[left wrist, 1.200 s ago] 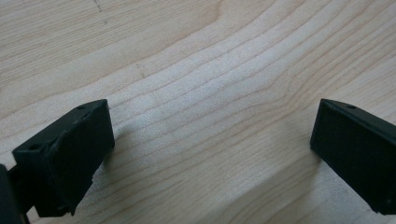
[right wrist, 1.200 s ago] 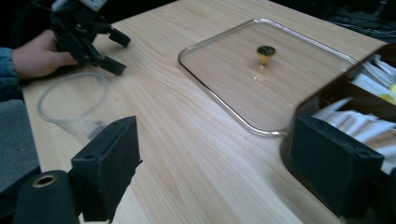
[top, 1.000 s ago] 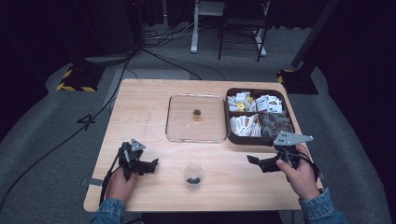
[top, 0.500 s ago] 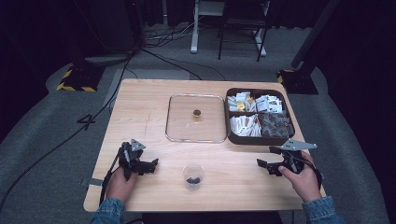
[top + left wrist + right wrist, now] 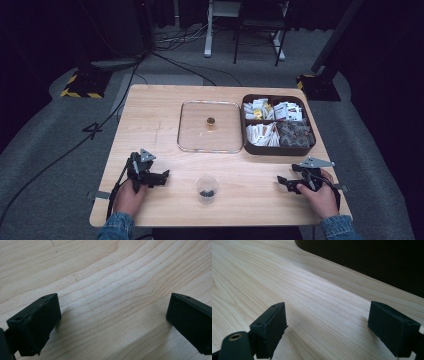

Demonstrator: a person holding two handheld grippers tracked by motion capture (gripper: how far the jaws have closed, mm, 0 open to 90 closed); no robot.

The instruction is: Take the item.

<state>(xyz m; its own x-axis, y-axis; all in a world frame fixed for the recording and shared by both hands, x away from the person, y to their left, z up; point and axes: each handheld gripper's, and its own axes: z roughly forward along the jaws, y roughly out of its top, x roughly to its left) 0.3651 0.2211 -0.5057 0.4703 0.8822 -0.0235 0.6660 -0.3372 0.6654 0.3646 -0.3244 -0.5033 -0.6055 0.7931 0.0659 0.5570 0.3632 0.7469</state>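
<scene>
Resting near the front edge of the table (image 5: 150, 100), both grippers hold nothing. The left gripper (image 5: 159, 177) sits by the front left corner with its jaws spread wide over bare wood. The right gripper (image 5: 286, 182) sits by the front right corner, jaws spread wide too.

Between them, close to the front edge, stands a small clear cup (image 5: 206, 189) with something dark inside. It is the nearest thing to both grippers, so it looks like the thing to pick up. A clear lid (image 5: 192, 140) lies in the middle of the table, and a brown box (image 5: 277, 149) of packets sits just beside it on the right.

To grab the cup well, move one gripper in low and slow. Put one jaw on each side, then squeeze softly so it does not tip or crack.
</scene>
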